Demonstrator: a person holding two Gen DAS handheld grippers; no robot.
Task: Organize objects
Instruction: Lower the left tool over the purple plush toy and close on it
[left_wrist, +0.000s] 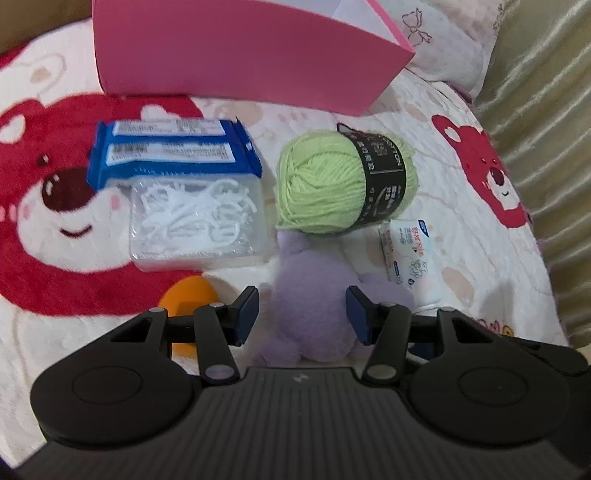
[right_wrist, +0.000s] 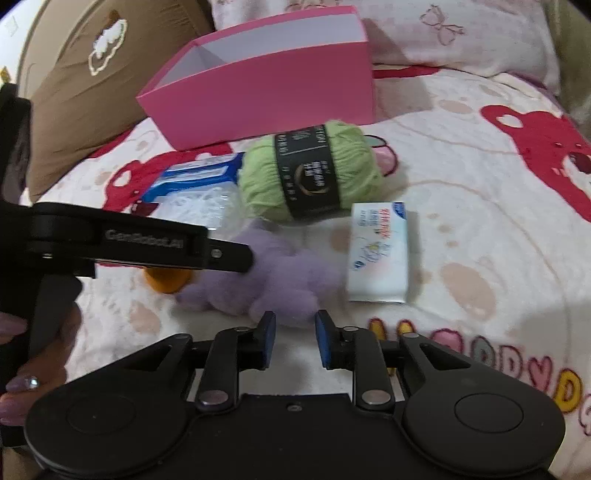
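Purple plush toy is being straddled by the left gripper, blue pads on either side of it; whether they are pressing cannot be told. The right gripper is being held just short of the toy, jaws slightly parted around nothing. Green yarn, floss-pick box and tissue pack are being left beside it before the pink box on the bear-print blanket.

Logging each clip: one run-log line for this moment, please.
left gripper: closed on purple plush toy | right gripper: open, empty | pink box: empty inside as seen
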